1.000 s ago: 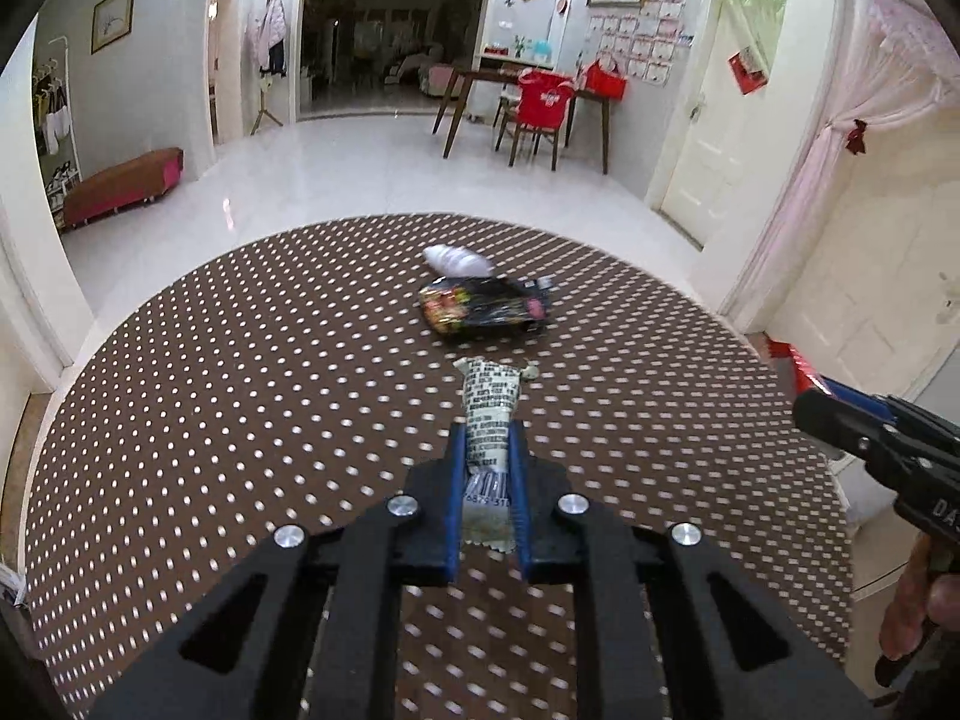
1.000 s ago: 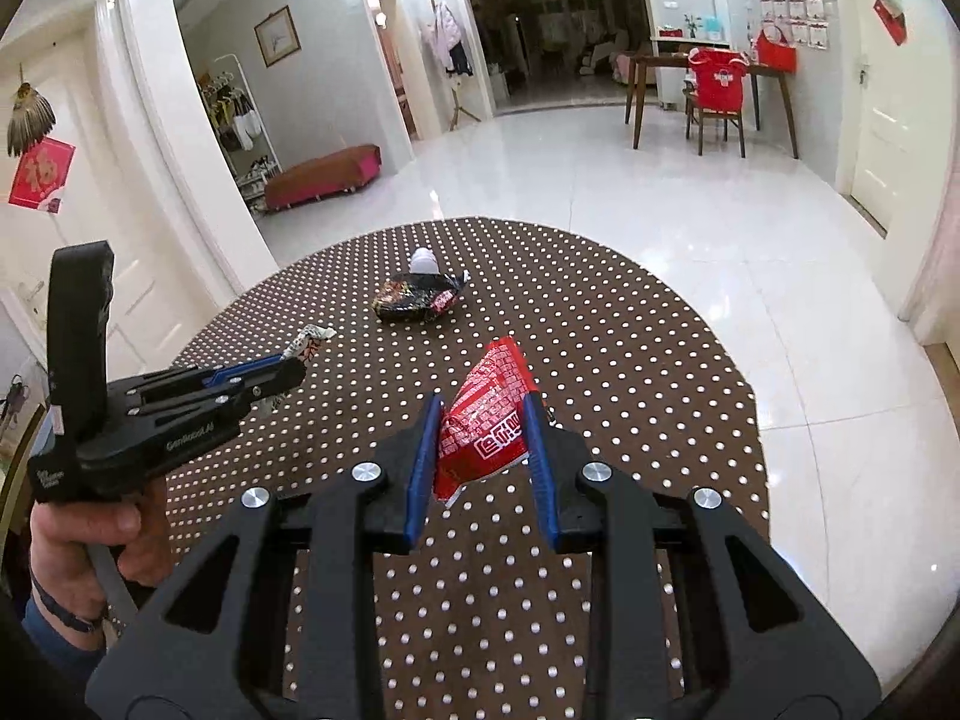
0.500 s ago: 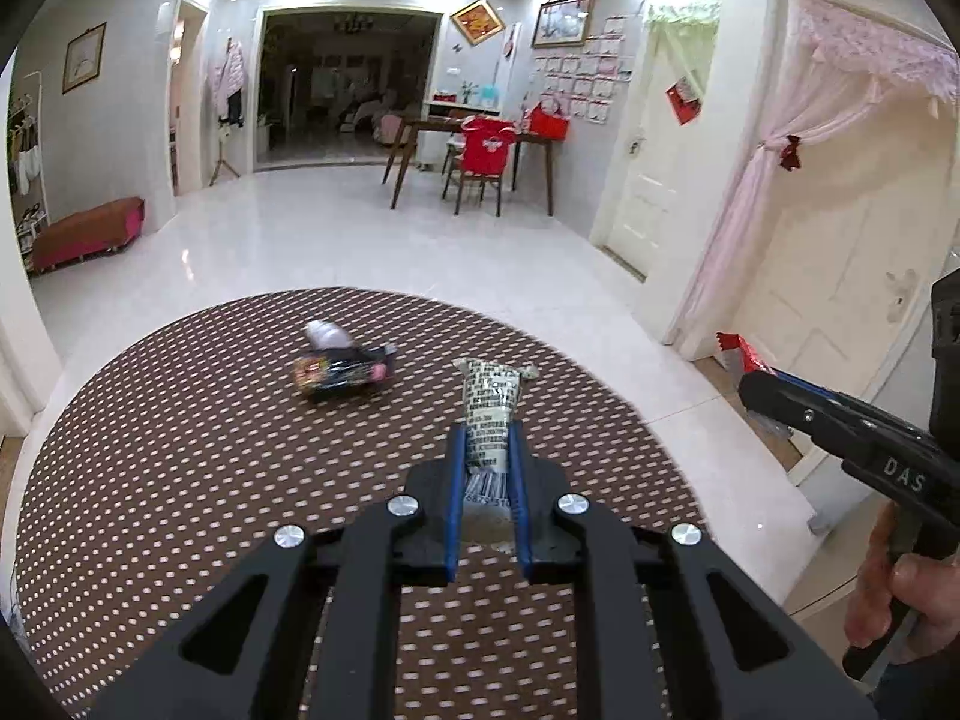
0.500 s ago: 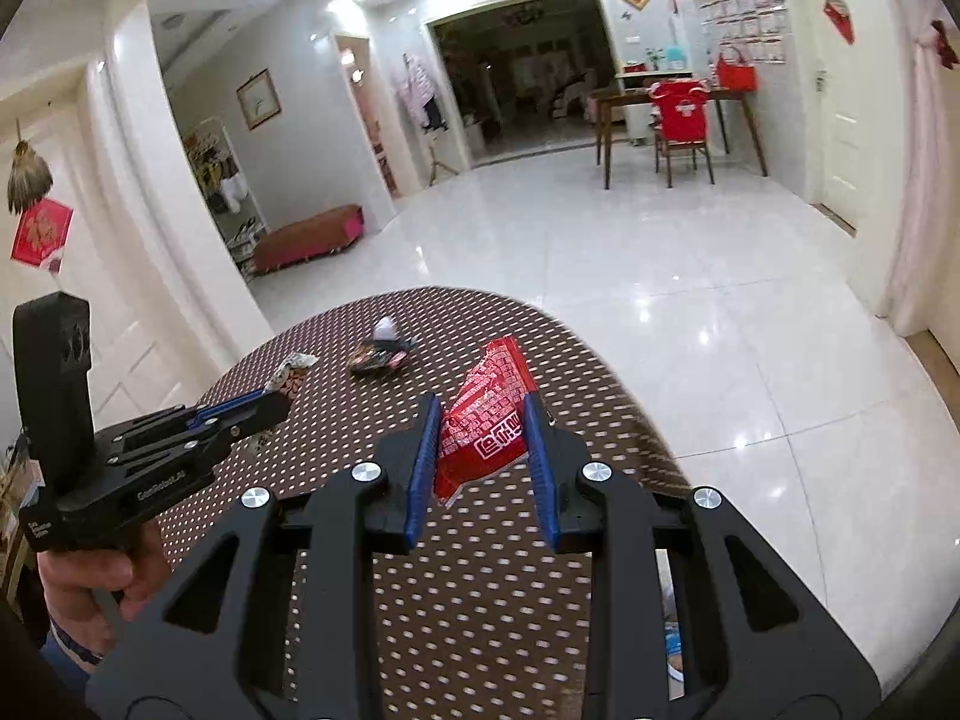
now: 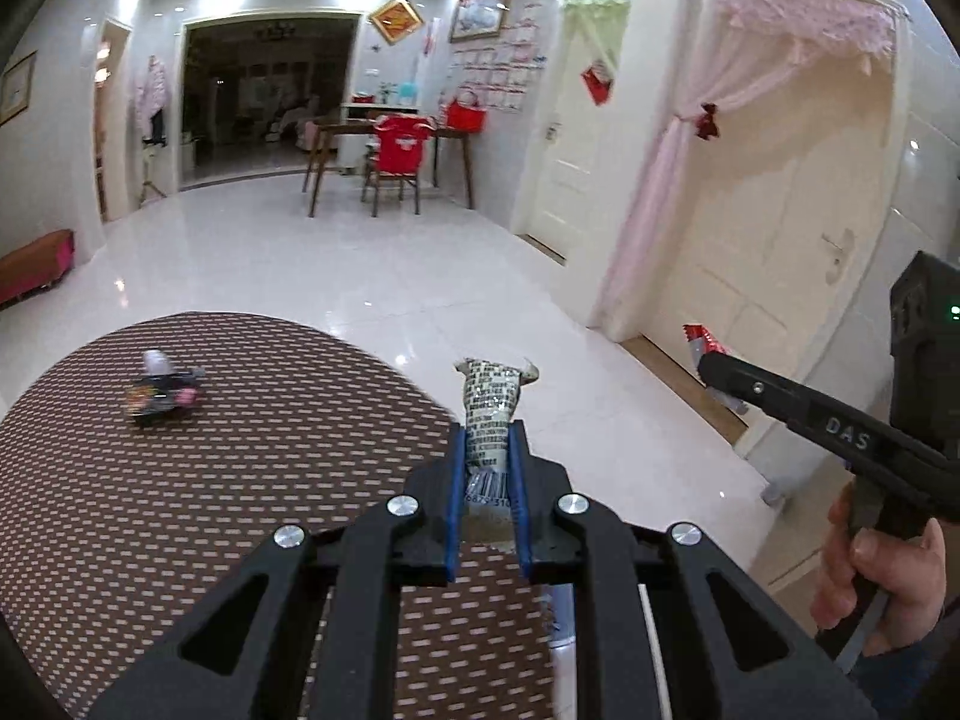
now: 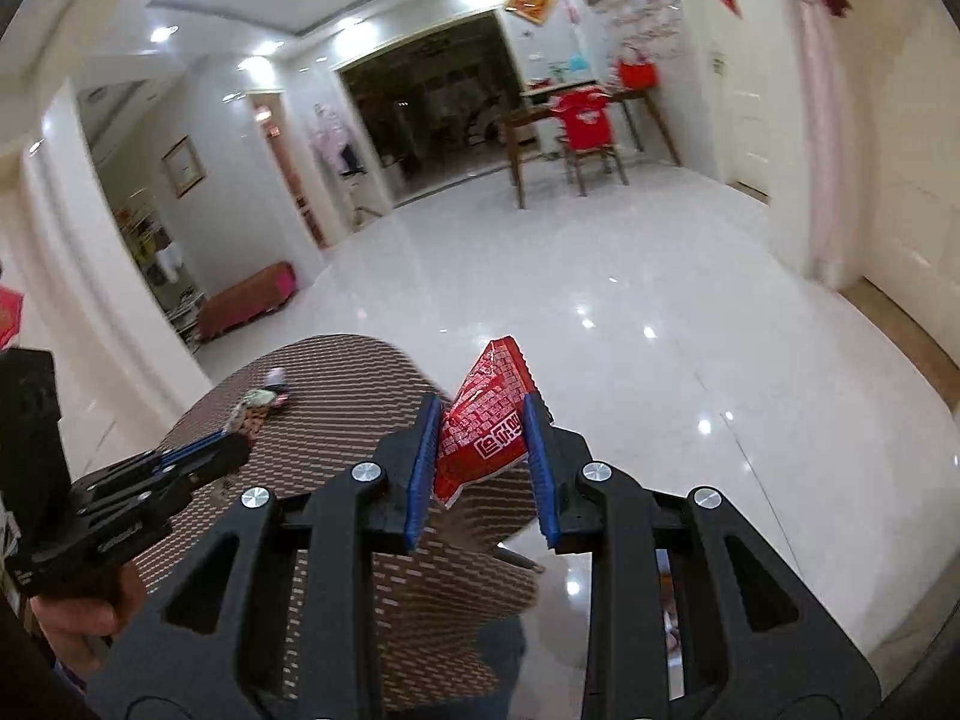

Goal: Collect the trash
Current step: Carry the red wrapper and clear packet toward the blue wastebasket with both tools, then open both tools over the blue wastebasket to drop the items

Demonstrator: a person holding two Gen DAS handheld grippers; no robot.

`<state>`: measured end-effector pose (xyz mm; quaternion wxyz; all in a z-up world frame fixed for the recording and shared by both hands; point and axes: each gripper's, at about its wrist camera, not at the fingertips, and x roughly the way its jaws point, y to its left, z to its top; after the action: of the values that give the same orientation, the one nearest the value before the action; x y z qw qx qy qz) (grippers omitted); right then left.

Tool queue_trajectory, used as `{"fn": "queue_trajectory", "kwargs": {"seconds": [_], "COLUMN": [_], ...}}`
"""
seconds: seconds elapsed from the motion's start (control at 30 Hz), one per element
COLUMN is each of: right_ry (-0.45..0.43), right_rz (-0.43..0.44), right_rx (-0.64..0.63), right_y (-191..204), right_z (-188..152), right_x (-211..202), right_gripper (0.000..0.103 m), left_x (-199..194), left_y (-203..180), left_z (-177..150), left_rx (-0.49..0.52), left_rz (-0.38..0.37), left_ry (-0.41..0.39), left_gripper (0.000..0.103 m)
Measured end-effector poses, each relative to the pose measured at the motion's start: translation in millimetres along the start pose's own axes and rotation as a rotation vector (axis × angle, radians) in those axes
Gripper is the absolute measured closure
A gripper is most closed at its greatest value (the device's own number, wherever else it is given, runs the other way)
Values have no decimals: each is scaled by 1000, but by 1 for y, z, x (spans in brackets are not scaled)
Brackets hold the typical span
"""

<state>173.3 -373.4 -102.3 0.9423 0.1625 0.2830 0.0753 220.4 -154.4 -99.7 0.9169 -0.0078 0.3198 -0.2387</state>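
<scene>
Both tools swung right, off the dotted table (image 5: pixel 180 510) toward white floor (image 5: pixel 372 264).

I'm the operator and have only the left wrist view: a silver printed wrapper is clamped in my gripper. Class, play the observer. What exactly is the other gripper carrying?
Observer: The right gripper is shut on a red wrapper with white print.
Operator: Is it over the table?
Observer: Partly; its tip is past the dotted table edge, over white floor.
Operator: Is my gripper visible there?
Observer: Yes, the left gripper shows at the left, over the table.
</scene>
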Motion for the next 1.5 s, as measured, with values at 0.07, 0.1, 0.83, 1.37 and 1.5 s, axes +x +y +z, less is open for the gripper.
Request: {"fn": "queue_trajectory", "kwargs": {"seconds": [0.07,0.1,0.83,1.37,1.5], "right_ry": [3,4,181,209,194], "right_rz": [-29,-37,-76,-152,-155], "right_rx": [35,44,316,474,453], "right_y": [-22,-28,-162,-211,-203], "right_z": [-4,-5,-62,-88,-76], "right_x": [-4,-4,44,54,50], "right_gripper": [75,75,73,6,6], "left_x": [14,18,174,124,111], "left_y": [-19,-24,-107,-107,-102], "left_z": [-3,-4,-39,-7,-4], "left_rx": [20,24,114,176,184], "left_rz": [-23,-29,-62,25,31], "left_ry": [17,24,320,142,114], "left_gripper": [90,90,69,10,10]}}
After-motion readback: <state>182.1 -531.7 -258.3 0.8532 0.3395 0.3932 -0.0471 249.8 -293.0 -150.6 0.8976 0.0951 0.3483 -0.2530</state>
